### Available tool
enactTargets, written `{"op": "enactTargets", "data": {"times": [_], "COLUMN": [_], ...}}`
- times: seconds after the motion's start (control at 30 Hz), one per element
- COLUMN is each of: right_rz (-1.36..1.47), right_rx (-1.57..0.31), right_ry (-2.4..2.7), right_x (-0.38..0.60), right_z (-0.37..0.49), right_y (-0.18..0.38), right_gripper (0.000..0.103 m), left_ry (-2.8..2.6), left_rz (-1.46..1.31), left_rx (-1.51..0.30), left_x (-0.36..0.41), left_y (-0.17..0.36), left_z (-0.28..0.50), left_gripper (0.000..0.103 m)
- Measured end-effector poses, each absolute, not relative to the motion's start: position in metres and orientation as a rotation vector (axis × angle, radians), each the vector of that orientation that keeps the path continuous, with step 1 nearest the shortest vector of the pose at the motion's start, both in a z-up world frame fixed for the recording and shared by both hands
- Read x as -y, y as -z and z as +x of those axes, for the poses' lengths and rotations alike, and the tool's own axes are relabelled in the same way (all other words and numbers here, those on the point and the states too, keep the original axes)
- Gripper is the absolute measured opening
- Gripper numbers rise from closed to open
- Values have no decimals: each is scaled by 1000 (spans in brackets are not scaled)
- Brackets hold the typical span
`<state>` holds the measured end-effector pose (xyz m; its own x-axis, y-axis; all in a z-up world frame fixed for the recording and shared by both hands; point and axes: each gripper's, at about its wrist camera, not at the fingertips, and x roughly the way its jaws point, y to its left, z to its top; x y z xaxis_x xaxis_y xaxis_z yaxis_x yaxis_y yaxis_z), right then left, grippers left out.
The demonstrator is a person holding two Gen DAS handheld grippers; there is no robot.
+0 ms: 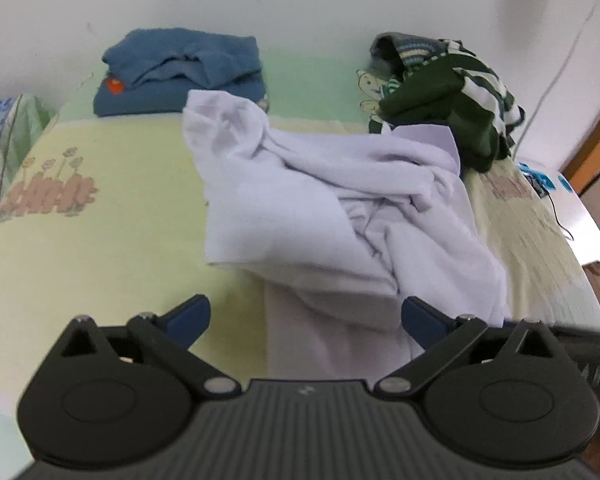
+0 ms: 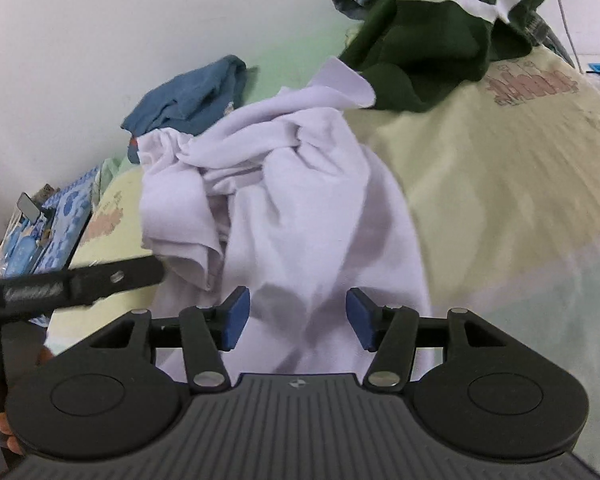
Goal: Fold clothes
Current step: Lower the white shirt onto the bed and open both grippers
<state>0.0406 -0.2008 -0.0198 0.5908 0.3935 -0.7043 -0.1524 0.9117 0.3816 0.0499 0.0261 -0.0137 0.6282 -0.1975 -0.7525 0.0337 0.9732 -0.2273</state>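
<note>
Left wrist view, left gripper (image 1: 305, 322): the jaws stand spread wide, with nothing pinched; the blue pads hang at 8 and 4 o'clock of the frame's middle, over the near hem of the garment.
Left wrist view, white shirt (image 1: 324, 208): it lies crumpled on the pale yellow bedsheet (image 1: 100, 240), from the centre out toward 1 o'clock, with a collar poking up at 1 o'clock.
Left wrist view, other laundry: a folded blue towel (image 1: 180, 68) sits at 11 o'clock against the wall; a dark green striped garment (image 1: 452, 96) is heaped at 1 o'clock, touching the shirt's collar.
Right wrist view, right gripper (image 2: 297, 320): the jaws are parted about halfway, the pads clear of the cloth, nothing held; the shirt's lower panel (image 2: 300, 248) lies just ahead, toward 12 o'clock.
Right wrist view, neighbours: the left gripper's black finger (image 2: 112, 276) reaches in at 9 o'clock, beside the shirt's bunched sleeve.
Step in hand, judged: the shirt looks just laid down and needs spreading flat before any fold.
How to do it well: each gripper should pinch a single layer at an outer edge, one at each side, then draw apart and low over the sheet so the wrinkles pull out.
Risk: grabbing the knotted middle would drag several layers, and pulling toward 1 o'clock could snag the green garment.
</note>
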Motion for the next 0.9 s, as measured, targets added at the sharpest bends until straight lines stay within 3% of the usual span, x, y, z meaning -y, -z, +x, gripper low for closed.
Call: {"op": "enactTargets", "data": {"times": [0.07,0.17,0.2,0.23,0.33,0.4,0.53,0.8,0.9], "right_rz": [268,214,196,191,187,193,194,215,309], "right_rx": [-865,-849,-842,-831,-800,-774,-725,-704,-766], "right_ry": [-316,-316,-317,-311,-296,-284,-232,-142,-173], "right_x": [196,192,192,195,204,210,228,270,282], "right_z": [39,37,36,35,34,33,36,58,68], "right_y": [21,21,20,18,10,4,-11,-25,-21], "right_gripper": [47,20,11,9,9,8,8,7,24], "left_ry": [100,35,24,14,28,50,26,-72,-123], "left_rz": [-209,-216,-230,-245,-323,-356,-336,-173,-158], "left_rx": [-888,-909,-921,-933,-958,-955,-923,-845,-839], "left_x": [-24,-25,-28,-31,-40,-46,-52,-74,-89], "left_y": [17,24,27,30,36,31,18,-8,-9], "left_z": [62,79,83,87,94,94,92,90,92], "left_gripper": [102,100,93,80,51,36,23,23,22]}}
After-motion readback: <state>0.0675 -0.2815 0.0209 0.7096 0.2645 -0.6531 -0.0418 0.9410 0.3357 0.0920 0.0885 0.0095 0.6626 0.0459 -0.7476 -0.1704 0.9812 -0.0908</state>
